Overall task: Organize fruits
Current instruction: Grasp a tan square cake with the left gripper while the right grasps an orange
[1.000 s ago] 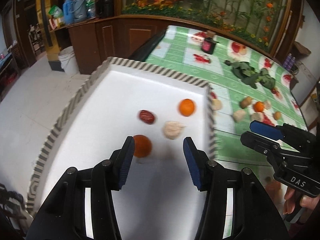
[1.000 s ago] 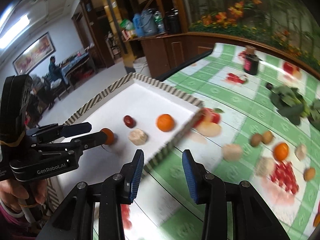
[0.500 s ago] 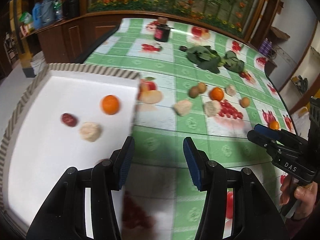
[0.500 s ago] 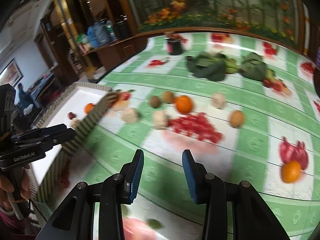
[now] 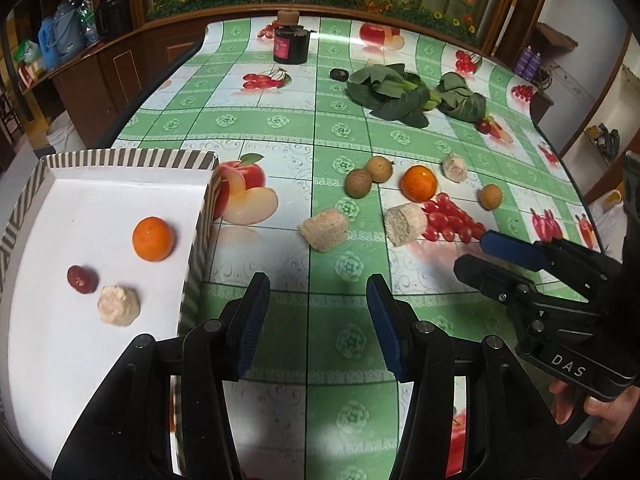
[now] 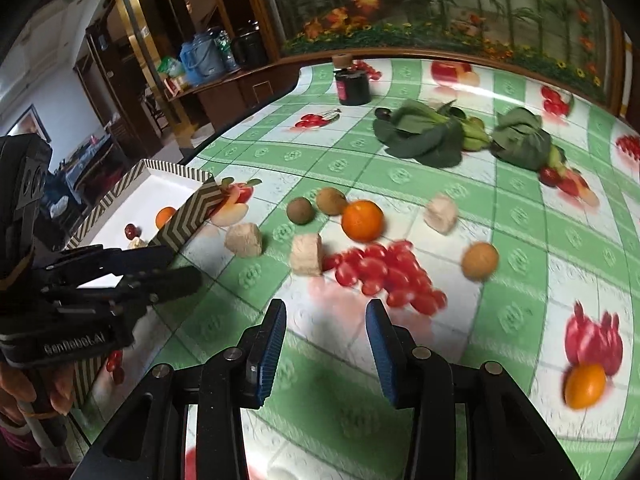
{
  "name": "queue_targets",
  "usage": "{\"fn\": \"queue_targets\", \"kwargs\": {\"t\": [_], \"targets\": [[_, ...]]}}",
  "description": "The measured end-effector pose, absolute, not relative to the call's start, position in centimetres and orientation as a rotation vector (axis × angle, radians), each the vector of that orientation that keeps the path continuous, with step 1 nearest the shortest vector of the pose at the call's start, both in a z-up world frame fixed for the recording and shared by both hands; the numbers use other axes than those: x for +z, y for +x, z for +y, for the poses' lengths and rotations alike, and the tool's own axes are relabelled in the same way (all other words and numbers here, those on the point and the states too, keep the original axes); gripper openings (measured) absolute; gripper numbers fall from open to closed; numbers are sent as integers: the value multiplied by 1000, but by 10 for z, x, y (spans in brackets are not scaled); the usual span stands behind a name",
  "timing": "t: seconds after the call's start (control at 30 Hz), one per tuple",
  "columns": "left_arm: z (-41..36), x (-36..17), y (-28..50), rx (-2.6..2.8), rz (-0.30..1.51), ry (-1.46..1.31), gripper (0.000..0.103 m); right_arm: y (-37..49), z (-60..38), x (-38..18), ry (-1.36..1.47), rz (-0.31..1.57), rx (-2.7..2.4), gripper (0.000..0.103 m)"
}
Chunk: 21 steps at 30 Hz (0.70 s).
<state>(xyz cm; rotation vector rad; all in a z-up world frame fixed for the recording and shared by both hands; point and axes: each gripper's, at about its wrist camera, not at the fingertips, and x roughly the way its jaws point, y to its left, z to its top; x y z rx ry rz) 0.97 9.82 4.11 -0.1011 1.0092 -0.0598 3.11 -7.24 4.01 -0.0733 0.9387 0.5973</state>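
One striped-rim white tray (image 5: 132, 159); three round orange citrus fruits (image 5: 419, 183); three brown round longans (image 5: 358, 183); four pale beige chunks (image 5: 324, 229); one dark-red jujube (image 5: 82, 279).

A table under a glossy green-and-white checked oilcloth printed with fruit (image 5: 280, 128) carries everything. At its left edge sits a white shallow tray with a striped rim (image 5: 132, 159). Loose on the cloth — a round orange (image 5: 419, 183), two brown round fruits (image 5: 358, 183) touching, three pale cut chunks (image 5: 325, 229), another brown fruit (image 5: 491, 196), dark leafy greens (image 5: 390, 94) and a black jar with a pink label (image 5: 291, 44).
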Motion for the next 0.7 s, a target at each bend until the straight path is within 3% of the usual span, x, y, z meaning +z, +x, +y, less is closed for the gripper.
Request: {"fn": "queue_targets", "kwargs": {"t": [0.7], "targets": [[88, 20, 55, -36, 1056, -52, 50, 110, -58, 23, -74, 982, 559, 40]]}}
